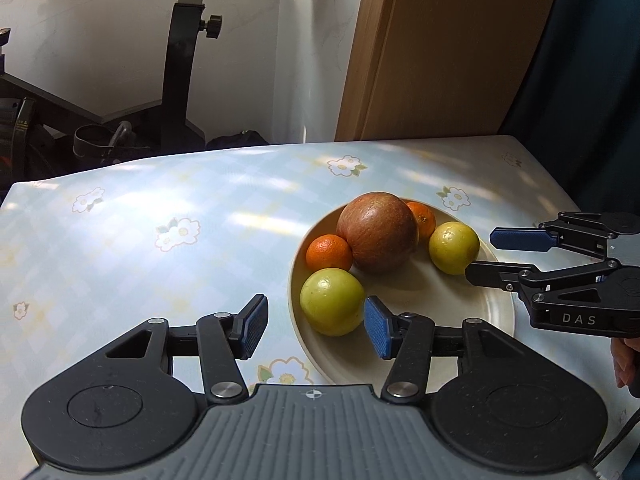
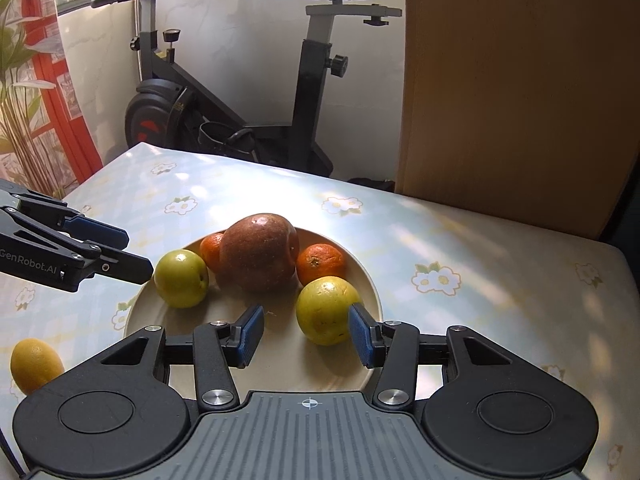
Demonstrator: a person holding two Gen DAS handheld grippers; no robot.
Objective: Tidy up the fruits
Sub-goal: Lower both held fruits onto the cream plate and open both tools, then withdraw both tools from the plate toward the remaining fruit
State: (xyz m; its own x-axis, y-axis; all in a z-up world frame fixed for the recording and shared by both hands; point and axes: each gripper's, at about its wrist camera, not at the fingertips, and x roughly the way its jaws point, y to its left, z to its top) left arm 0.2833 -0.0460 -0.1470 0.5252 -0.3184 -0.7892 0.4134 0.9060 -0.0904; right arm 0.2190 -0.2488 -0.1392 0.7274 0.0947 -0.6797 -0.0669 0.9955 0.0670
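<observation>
The far orange (image 1: 423,218) sat mostly hidden behind the red apple (image 1: 378,232). The lemon (image 2: 34,364) (seen only in the right wrist view) was partly covered by the right hand-held gripper (image 2: 306,338) body.

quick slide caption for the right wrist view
Open right hand-held gripper over a plate of five fruits; a lemon lies on the table.

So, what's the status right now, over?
Both claws open, holding nothing: left claw, right claw. Five fruits on the plate; one lemon off it on the table. Nothing blocking.
</observation>
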